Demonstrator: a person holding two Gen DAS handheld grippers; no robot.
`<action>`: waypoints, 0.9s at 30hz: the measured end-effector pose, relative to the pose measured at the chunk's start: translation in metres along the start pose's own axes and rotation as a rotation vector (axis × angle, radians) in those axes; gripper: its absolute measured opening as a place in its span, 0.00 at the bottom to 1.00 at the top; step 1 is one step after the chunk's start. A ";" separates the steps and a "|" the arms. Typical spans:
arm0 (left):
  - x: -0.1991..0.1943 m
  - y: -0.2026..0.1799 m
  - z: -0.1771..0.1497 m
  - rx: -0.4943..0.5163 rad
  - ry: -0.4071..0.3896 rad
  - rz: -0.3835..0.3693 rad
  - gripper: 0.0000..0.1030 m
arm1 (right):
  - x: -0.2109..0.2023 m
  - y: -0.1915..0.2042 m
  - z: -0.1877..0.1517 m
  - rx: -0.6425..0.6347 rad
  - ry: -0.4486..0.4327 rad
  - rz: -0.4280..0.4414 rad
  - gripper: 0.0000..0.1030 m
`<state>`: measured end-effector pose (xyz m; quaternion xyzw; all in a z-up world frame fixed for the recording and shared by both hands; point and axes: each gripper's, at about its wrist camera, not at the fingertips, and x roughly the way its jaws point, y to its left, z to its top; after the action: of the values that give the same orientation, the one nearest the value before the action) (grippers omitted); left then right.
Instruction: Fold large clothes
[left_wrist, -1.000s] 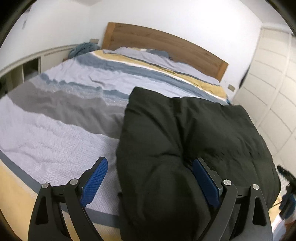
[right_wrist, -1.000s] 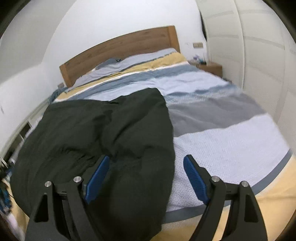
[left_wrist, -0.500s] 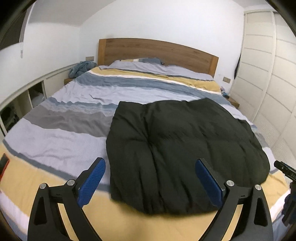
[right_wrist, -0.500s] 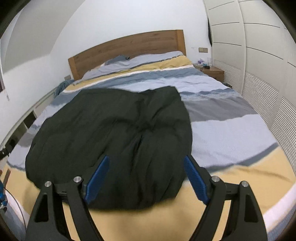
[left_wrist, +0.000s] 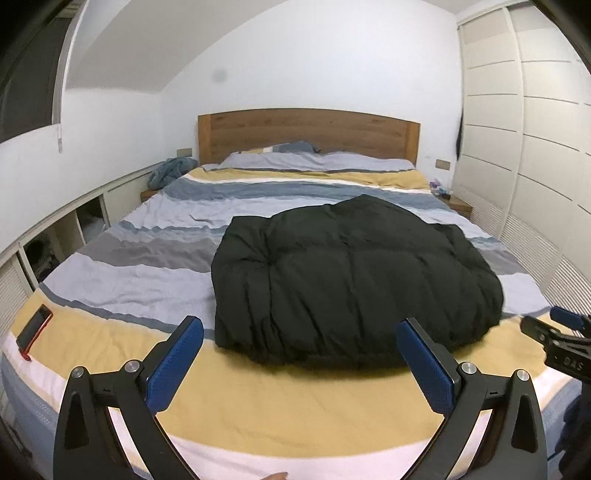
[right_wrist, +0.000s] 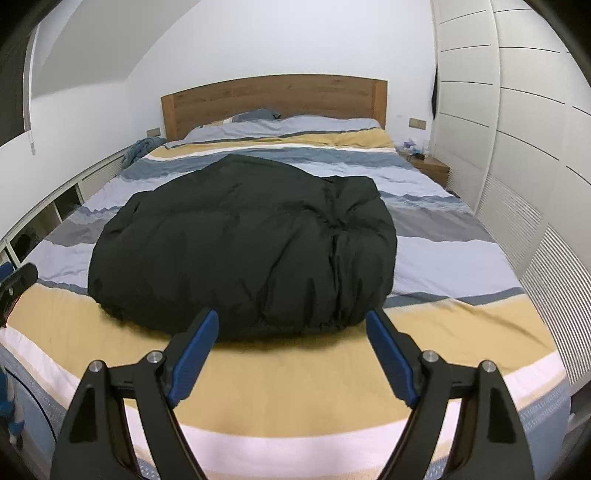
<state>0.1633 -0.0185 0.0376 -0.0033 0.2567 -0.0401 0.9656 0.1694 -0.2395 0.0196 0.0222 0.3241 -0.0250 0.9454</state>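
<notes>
Jacket folded into 1 puffy bundle near foot of bed, apart from both tools. Left gripper opening wide, empty; right gripper wide, empty. Likely done.

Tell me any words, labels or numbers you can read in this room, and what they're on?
"DAS": pale letters on the black body of the right gripper, seen at the edge of the left view; it may be part of a longer word.
Phone on the bed: no readable text.
Black jacket: no label visible.
Nothing else is legible.
</notes>
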 end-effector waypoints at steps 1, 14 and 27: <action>-0.006 -0.002 -0.002 0.004 -0.002 -0.005 1.00 | -0.006 0.001 -0.002 0.005 -0.004 -0.002 0.80; -0.057 -0.003 -0.019 0.011 -0.027 -0.012 1.00 | -0.051 0.012 -0.021 -0.023 -0.039 -0.050 0.80; -0.076 0.000 -0.035 0.003 -0.013 0.010 1.00 | -0.083 0.010 -0.037 -0.029 -0.062 -0.095 0.80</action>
<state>0.0803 -0.0122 0.0453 -0.0007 0.2506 -0.0357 0.9674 0.0820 -0.2241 0.0419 -0.0078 0.2956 -0.0656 0.9530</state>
